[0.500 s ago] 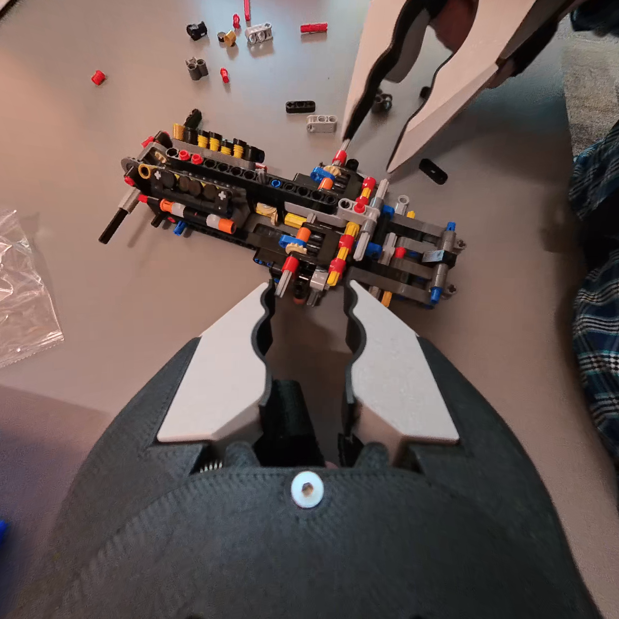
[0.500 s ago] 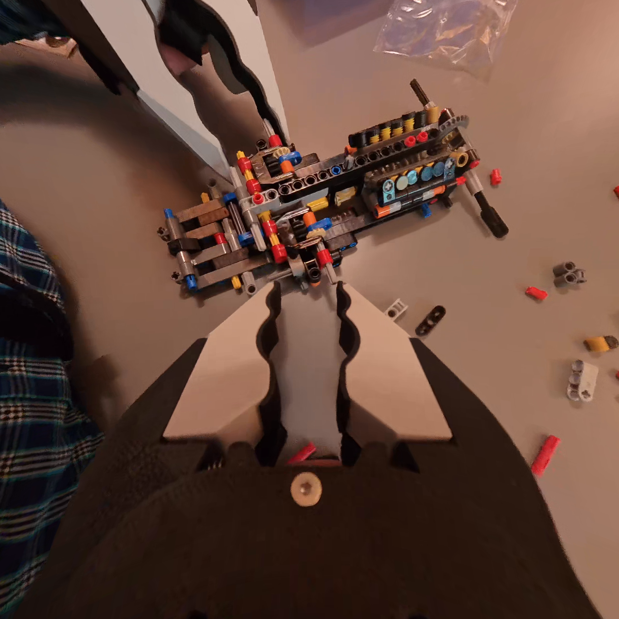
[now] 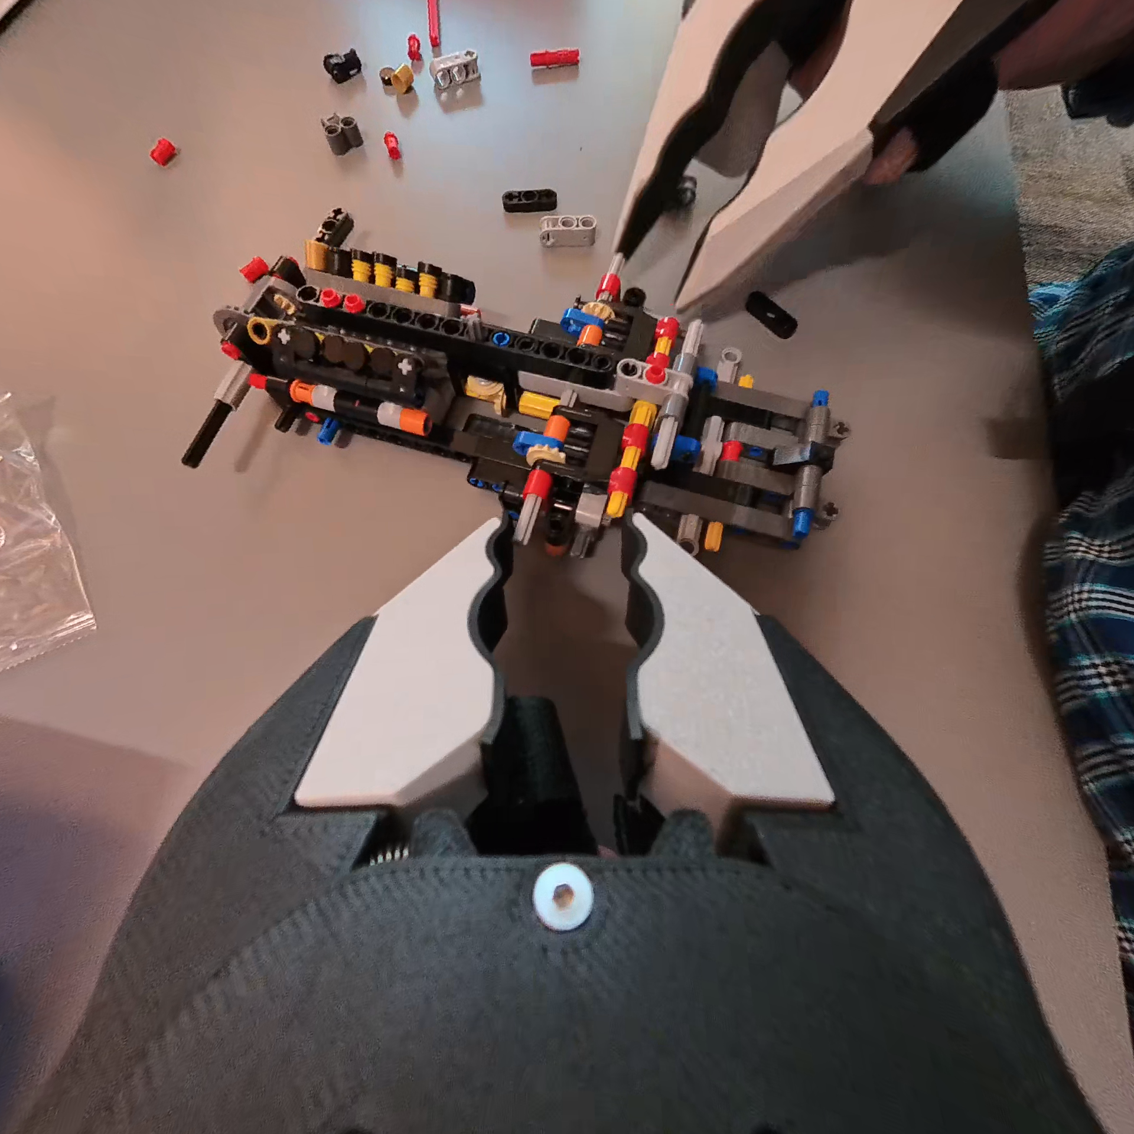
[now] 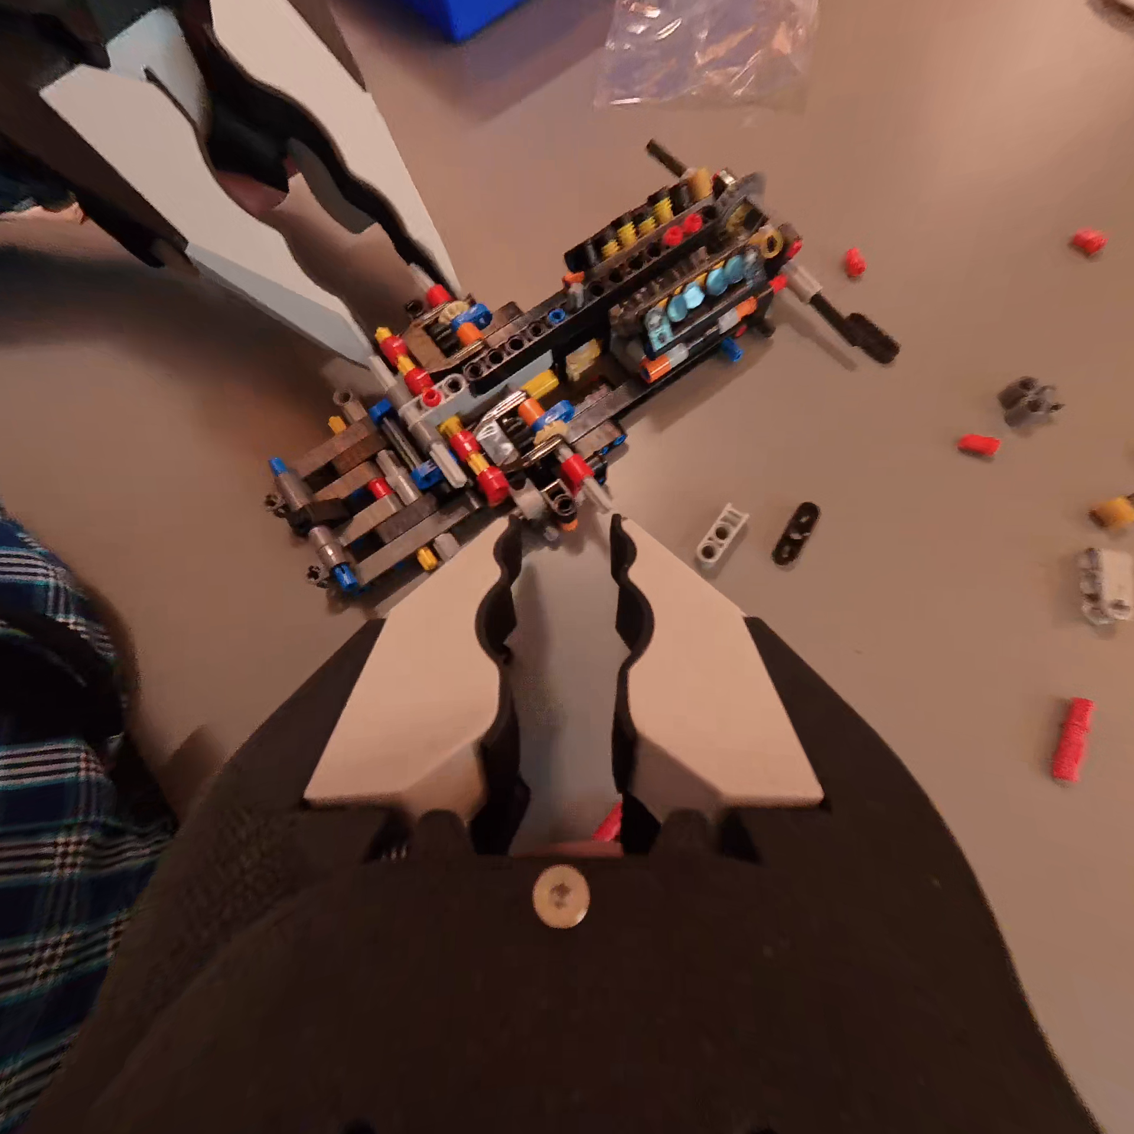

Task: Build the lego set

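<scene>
Meanwhile, two grippers flank a half-built lego model

Squarely on a grey table (image 3: 184,613) lies the lego model (image 3: 534,393), a long black and grey frame studded with red, yellow, blue and orange pins, one black rod jutting from its left end. On the near side, the left gripper (image 3: 564,528) stands with its fingers parted around the grey and red stubs that stick out of the model's near edge; whether the fingers touch them cannot be told. Across the model, the right gripper (image 4: 561,521) meets the far side with its fingers likewise spread and nothing clamped between them; in the left wrist view one of its tips sits at a red-collared peg (image 3: 609,283) standing on the frame. Loose parts lie scattered farther off, among them a black link (image 3: 529,199), a pale grey link (image 3: 567,230), a red pin (image 3: 554,58) and a small red bush (image 3: 162,151). A clear plastic bag (image 3: 30,540) rests at the left edge, and plaid cloth (image 3: 1092,552) fills the right.
</scene>
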Motion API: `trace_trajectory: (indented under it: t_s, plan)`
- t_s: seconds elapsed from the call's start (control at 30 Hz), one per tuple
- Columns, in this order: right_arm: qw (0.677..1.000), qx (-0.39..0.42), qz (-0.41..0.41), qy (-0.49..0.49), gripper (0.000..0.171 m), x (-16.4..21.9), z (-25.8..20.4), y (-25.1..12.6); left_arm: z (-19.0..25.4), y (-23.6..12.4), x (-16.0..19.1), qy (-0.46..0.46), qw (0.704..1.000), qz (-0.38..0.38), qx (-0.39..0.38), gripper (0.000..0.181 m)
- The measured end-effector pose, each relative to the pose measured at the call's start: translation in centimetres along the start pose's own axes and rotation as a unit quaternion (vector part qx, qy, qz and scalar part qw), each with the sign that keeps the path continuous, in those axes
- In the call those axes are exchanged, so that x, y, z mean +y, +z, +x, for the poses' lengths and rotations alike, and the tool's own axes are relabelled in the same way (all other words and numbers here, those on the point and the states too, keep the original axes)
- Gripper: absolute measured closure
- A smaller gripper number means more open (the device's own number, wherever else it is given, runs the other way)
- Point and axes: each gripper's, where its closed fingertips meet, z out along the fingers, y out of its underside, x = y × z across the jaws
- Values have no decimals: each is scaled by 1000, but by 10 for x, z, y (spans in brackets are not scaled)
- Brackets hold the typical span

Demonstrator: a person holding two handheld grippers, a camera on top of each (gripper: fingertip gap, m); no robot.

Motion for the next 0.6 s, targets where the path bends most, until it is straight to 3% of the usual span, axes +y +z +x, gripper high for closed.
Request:
trace_trajectory:
  t_s: [0.37,0.6]
  plan:
    - [997,-26,14,-74,165,-9,8,5,-1,3,-1,19,1000,-4,-4,148]
    - [997,-38,17,-66,166,-9,8,7,-1,3,-1,19,1000,-3,-5,148]
